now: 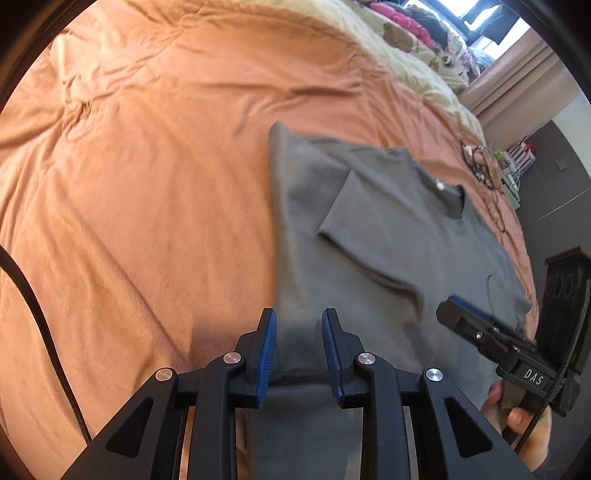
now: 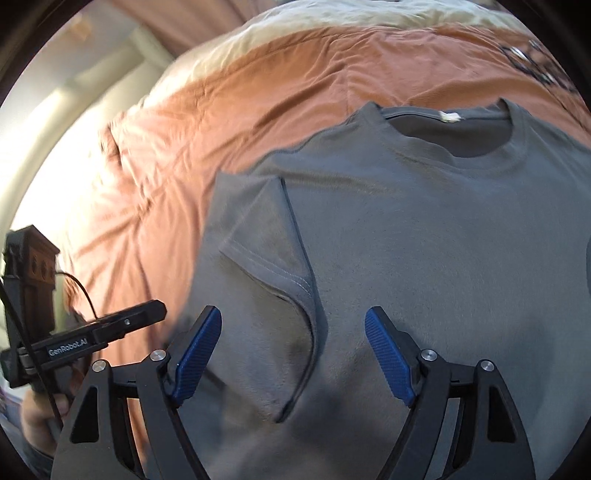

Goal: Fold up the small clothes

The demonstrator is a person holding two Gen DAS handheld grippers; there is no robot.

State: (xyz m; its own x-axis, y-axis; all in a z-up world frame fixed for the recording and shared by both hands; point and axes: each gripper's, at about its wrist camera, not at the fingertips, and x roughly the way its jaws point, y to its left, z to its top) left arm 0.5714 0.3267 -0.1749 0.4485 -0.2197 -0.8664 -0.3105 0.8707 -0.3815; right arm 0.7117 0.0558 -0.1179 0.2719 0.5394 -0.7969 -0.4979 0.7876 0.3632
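Observation:
A grey T-shirt (image 1: 391, 236) lies on the orange bed cover (image 1: 147, 166), collar to the far right, its left side and sleeve folded in over the body. My left gripper (image 1: 299, 325) is over the shirt's lower left edge, with grey cloth between its blue pads; the pads stand a little apart. In the right wrist view the shirt (image 2: 424, 229) fills the middle, with the folded sleeve (image 2: 269, 254) ahead. My right gripper (image 2: 293, 332) is open wide above the shirt and empty. It also shows in the left wrist view (image 1: 465, 314) at the right.
A cream blanket (image 1: 399, 55) and a pile of coloured clothes (image 1: 410, 22) lie at the far end of the bed. A tangle of dark cables (image 1: 480, 166) lies near the bed's right edge. A dark wall and curtain stand beyond.

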